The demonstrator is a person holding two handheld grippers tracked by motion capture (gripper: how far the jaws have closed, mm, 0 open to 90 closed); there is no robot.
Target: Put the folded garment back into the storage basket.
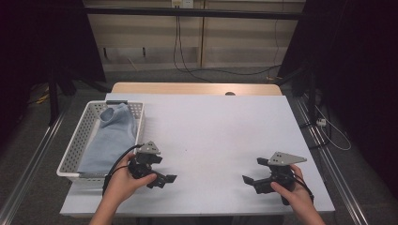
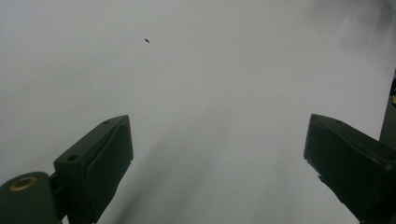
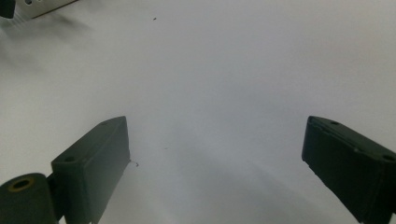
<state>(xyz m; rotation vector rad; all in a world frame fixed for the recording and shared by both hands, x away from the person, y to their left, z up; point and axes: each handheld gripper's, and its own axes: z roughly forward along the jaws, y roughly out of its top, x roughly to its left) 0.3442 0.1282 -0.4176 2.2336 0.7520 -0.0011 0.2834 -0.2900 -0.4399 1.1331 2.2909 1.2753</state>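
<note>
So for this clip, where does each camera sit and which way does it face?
High view: above the person's side, looking forward and down on the white table, basket, blue cloth; both hands, left gripper, right gripper.
Left gripper view: on left gripper, facing bare tabletop; jaws apart.
Right gripper view: on right gripper, facing tabletop; jaws apart.
Shared: a dark speck.

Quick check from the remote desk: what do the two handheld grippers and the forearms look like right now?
Both are black. The left gripper and the right gripper each carry a grey three-cornered plate drilled with small holes on top. Black cables loop from each. The blocky black fingers have flat pads, and a brass-coloured ring sits at the base of one. The forearms are bare, with no sleeves in view.
</note>
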